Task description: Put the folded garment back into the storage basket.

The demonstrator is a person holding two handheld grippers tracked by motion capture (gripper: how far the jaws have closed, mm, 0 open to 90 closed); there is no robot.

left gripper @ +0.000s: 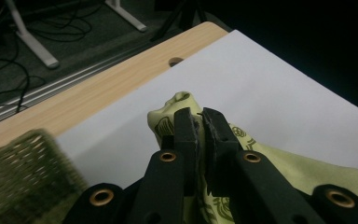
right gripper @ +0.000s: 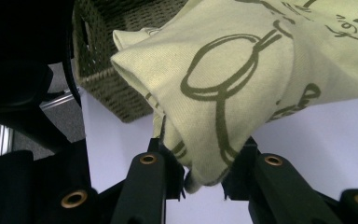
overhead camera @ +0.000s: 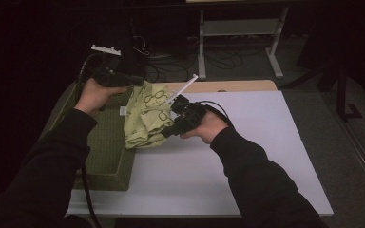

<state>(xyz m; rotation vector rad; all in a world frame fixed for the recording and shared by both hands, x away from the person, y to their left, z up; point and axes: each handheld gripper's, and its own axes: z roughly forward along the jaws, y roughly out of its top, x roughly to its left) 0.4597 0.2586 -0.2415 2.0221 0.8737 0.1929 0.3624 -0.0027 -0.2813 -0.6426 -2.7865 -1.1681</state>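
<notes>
Pale green printed cloth (overhead camera: 145, 116), center-left of high view, hangs over basket (overhead camera: 105, 147) edge & white desk (overhead camera: 247, 142), pinched by left tool (overhead camera: 135, 81) and right tool (overhead camera: 168, 130), both clamped on fabric; looks light, floppy, non-fragile—best gripped at bunched edges/corners.

Woven basket (overhead camera: 105, 156) (olive) on table (overhead camera: 247, 161)
</notes>
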